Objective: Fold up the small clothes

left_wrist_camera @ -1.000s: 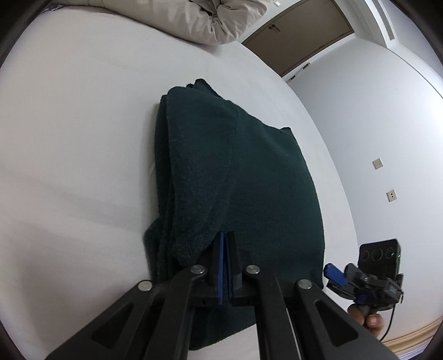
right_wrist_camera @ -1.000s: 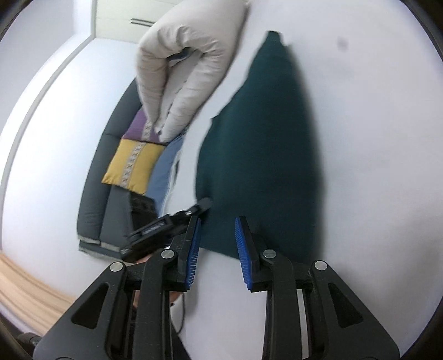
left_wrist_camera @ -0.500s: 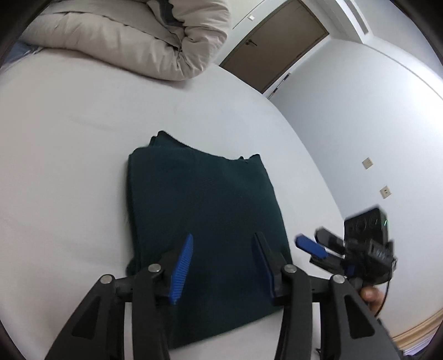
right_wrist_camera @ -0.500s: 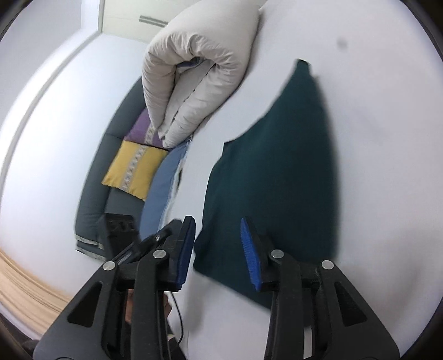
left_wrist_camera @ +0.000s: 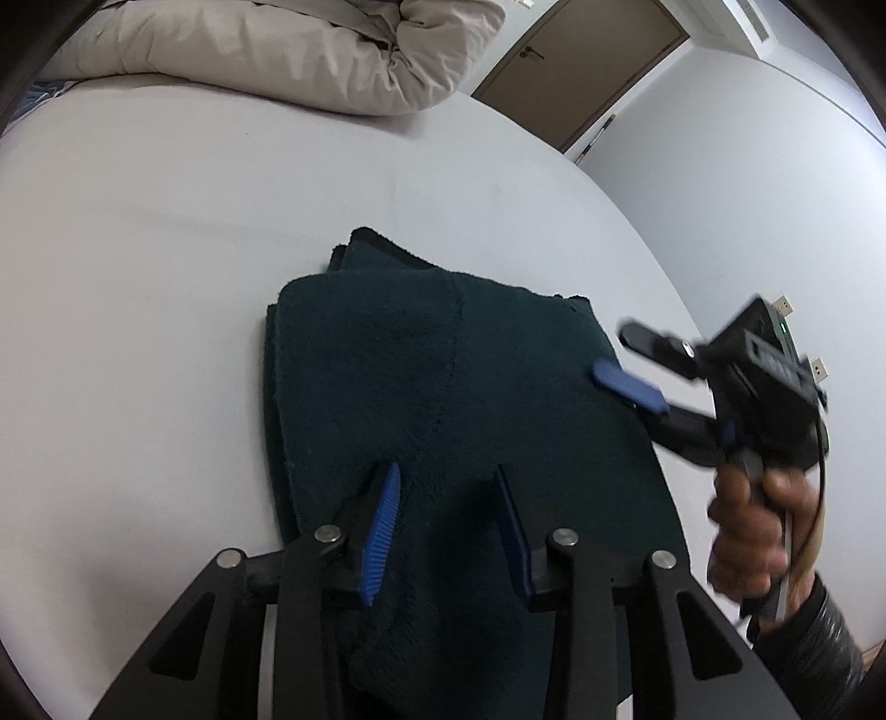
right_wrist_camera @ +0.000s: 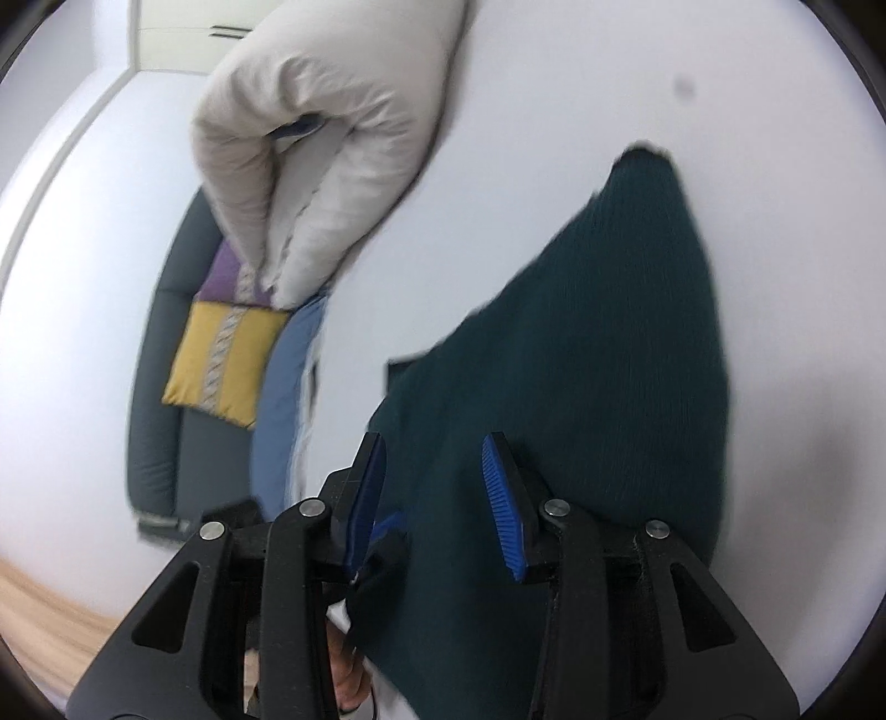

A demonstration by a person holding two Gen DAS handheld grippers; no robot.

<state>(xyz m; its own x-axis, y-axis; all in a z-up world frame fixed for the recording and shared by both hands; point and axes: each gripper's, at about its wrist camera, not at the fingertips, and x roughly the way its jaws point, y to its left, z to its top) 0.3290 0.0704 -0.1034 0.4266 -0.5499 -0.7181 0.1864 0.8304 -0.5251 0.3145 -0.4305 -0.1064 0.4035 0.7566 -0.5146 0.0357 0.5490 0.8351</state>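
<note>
A dark green fleece garment [left_wrist_camera: 443, 399] lies folded into a rough rectangle on the white bed [left_wrist_camera: 138, 277]. My left gripper [left_wrist_camera: 448, 498] is open and empty, just above the garment's near edge. My right gripper [left_wrist_camera: 620, 354] also shows in the left wrist view, open, over the garment's right edge. In the right wrist view the right gripper [right_wrist_camera: 434, 482] is open above the garment [right_wrist_camera: 598, 360], holding nothing.
A rolled beige duvet [left_wrist_camera: 288, 50] lies at the far end of the bed; it also shows in the right wrist view [right_wrist_camera: 326, 144]. A dark sofa [right_wrist_camera: 160, 399] with a yellow cushion [right_wrist_camera: 221, 360] stands beside the bed. A brown door [left_wrist_camera: 576, 72] is behind.
My left gripper was shut on a fold of the garment, then opened and let it drop flat. My right gripper moved in over the garment's edge.
</note>
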